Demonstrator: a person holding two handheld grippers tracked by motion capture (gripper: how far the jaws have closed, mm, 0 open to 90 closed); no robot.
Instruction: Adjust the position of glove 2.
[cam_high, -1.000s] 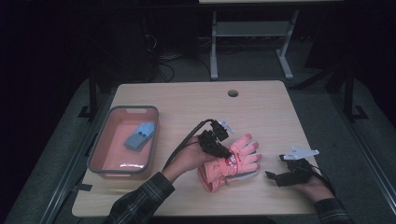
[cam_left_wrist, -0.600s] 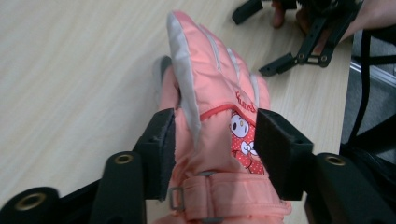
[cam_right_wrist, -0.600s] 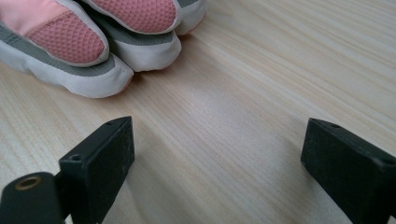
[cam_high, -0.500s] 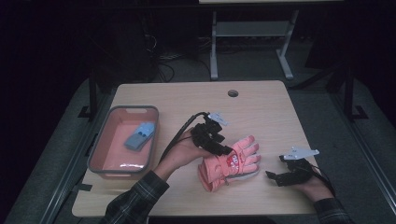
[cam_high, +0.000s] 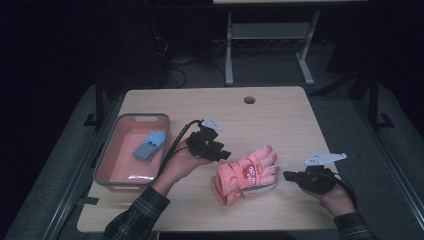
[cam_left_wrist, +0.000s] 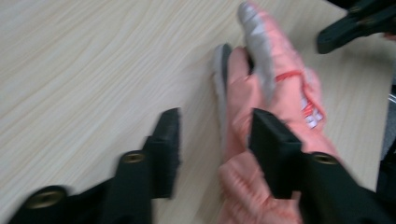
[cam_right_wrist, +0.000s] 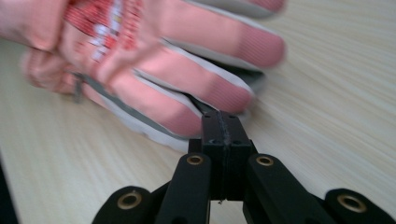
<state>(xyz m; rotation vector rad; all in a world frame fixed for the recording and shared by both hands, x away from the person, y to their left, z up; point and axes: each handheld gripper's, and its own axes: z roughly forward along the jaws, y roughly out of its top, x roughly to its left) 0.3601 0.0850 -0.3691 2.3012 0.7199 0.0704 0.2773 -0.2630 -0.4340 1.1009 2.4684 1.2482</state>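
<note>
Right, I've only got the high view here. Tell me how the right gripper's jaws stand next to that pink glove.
Observer: In the right gripper view, the right gripper is shut. Its pads meet with no fabric visible between them, right at the pink glove's fingertips.
Operator: Now give me the left one.
Observer: In the left gripper view, the left gripper has its jaws apart, though they have just been closing. One is over the bare table, the other over the glove, whose edge lies between them.
Operator: Describe the glove's underside.
Observer: Grey palm fabric shows along its fingers.
</note>
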